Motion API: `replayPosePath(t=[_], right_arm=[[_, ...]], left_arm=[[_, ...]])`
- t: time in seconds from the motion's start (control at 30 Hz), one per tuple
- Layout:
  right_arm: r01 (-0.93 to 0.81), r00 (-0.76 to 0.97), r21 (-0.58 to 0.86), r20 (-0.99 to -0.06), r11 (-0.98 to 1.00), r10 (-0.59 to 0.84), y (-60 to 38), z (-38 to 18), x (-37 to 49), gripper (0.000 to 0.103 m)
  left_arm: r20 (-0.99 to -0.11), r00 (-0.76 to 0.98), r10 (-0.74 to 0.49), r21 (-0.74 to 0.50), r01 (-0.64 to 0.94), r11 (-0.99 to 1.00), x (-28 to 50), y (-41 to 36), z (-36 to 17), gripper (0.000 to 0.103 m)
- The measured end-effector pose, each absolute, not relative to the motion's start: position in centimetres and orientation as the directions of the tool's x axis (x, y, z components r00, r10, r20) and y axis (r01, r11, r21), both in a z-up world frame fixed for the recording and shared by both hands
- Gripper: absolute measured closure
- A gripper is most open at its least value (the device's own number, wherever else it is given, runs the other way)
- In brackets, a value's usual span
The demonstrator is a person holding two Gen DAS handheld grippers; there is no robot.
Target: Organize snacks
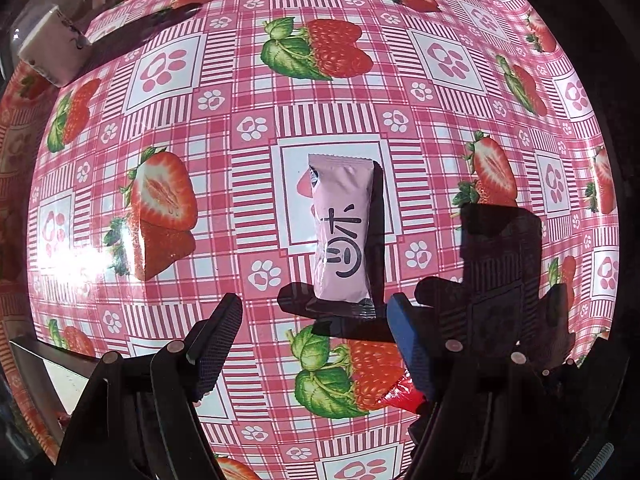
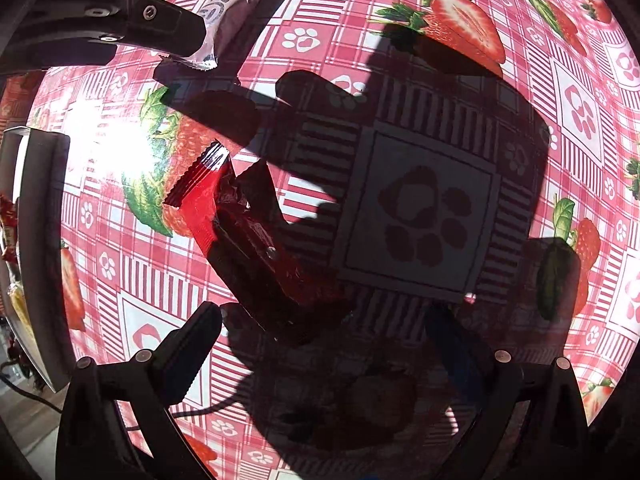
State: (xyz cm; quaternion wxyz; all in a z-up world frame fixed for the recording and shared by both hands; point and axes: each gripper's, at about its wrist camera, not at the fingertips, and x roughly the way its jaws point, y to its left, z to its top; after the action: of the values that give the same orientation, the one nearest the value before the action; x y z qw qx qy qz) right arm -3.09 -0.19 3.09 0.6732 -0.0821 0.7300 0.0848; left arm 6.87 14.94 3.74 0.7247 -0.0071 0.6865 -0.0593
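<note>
Left wrist view shows us the pink snack packet [image 1: 345, 232] lying loose on the desk [image 1: 224, 120] before our left gripper [image 1: 316, 328], jaws wide and empty — the red packet [image 2: 208, 196] likewise waits under our right gripper [image 2: 320, 344], jaws apart, holding nothing — both unsorted.

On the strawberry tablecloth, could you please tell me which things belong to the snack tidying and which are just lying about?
Belongs to the job:
- pink snack packet
- red snack packet
- tray with snacks at the table's edge

Just lying about:
- white box
- black cable
</note>
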Motion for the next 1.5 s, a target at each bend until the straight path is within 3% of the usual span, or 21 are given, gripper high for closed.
replayPosePath(t=[0.3, 0.5, 0.57, 0.6, 0.67, 0.73, 0.8, 1.07, 1.4, 1.47, 1.5], right_arm=[[-0.274, -0.08, -0.017, -0.996, 0.962, -0.04, -0.1, 3.2, -5.5, 0.0], [-0.336, 0.021, 0.042, -0.998, 0.941, 0.052, 0.5, 4.9, -0.8, 0.0], [-0.354, 0.022, 0.038, -0.999, 0.934, 0.049, 1.6, 4.9, -0.7, 0.01], [-0.359, 0.001, 0.053, -0.998, 0.932, 0.057, 2.4, 4.6, -0.9, 0.031], [-0.373, 0.012, 0.03, -0.999, 0.927, 0.038, 3.5, 4.7, -1.8, 0.041], [-0.384, 0.015, 0.019, -1.0, 0.923, 0.027, 3.5, 4.7, -2.8, 0.056], [-0.396, 0.014, 0.009, -1.0, 0.918, 0.016, 3.7, 4.7, -3.3, 0.063], [-0.34, -0.031, 0.026, -0.999, 0.94, 0.016, 2.1, 4.1, -7.3, 0.063], [-0.107, -0.102, 0.057, -0.994, 0.993, 0.046, -2.4, 2.8, -12.7, 0.063], [-0.087, -0.115, 0.056, -0.992, 0.995, 0.046, -2.4, 2.6, -13.7, 0.063], [-0.085, -0.123, 0.057, -0.991, 0.995, 0.046, -2.3, 2.6, -14.2, 0.062]], left_arm=[[-0.997, 0.06, -0.04, -0.034, 0.097, 0.995, 8.3, 13.3, 1.5, 0.023], [-0.997, 0.069, -0.023, -0.016, 0.094, 0.995, 8.6, 12.7, 1.3, 0.023], [-0.997, 0.076, -0.017, -0.011, 0.081, 0.997, 8.4, 13.6, 1.6, 0.028], [-0.997, 0.079, -0.017, -0.011, 0.081, 0.997, 8.3, 13.6, 1.8, 0.033], [-0.996, 0.093, -0.017, -0.009, 0.092, 0.996, 7.7, 13.7, 2.2, 0.044], [-0.995, 0.099, -0.016, -0.006, 0.104, 0.995, 7.1, 14.1, 2.6, 0.066], [-0.996, 0.087, -0.017, -0.009, 0.1, 0.995, 6.3, 14.6, 2.7, 0.074], [-0.999, 0.046, -0.012, -0.009, 0.067, 0.998, -2.4, 18.2, 2.8, 0.074], [-0.999, -0.044, -0.002, -0.01, 0.181, 0.983, -13.7, 19.6, 2.7, 0.073], [-0.998, -0.058, -0.004, -0.016, 0.207, 0.978, -14.3, 19.6, 2.7, 0.062], [-0.997, -0.074, 0.003, -0.013, 0.212, 0.977, -14.6, 19.7, 2.5, 0.043]])
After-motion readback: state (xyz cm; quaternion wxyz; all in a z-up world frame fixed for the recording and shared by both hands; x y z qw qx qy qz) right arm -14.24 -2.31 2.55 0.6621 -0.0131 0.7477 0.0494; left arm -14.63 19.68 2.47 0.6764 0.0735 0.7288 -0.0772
